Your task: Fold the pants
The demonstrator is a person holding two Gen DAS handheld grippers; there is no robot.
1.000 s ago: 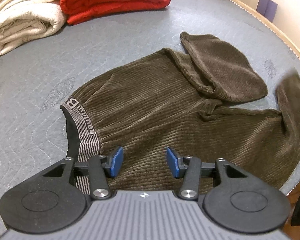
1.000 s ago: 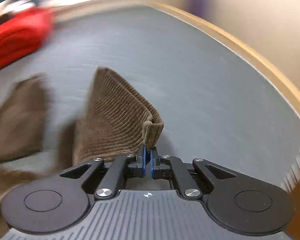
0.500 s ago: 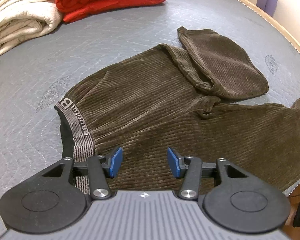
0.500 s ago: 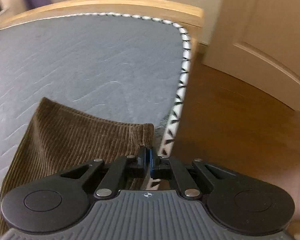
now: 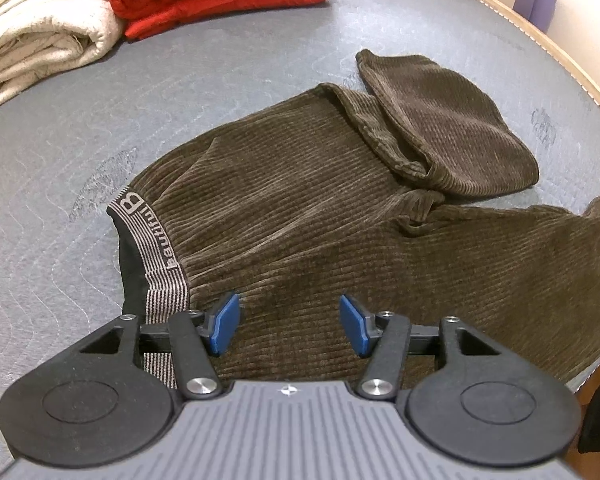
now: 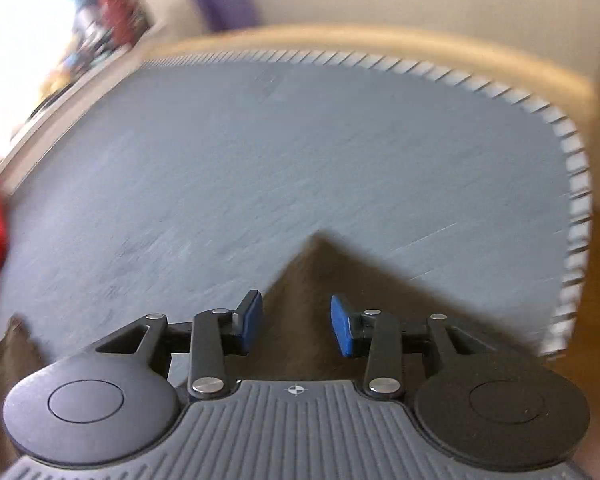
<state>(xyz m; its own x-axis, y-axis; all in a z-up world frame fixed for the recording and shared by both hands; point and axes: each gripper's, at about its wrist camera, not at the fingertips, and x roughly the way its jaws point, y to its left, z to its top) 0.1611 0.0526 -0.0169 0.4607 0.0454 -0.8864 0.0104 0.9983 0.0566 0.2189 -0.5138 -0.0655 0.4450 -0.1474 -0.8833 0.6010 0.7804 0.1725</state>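
Pants [image 5: 300, 208] brown corduroy, 1 leg folded back.

The brown corduroy pants [image 5: 320, 216] are lying flat across the middle of my left view, filling it from lower left to the right edge. Their striped grey waistband [image 5: 156, 248] is sitting at left centre, showing lettering. One leg is lying folded back on itself at upper right, while the other is stretching off right.
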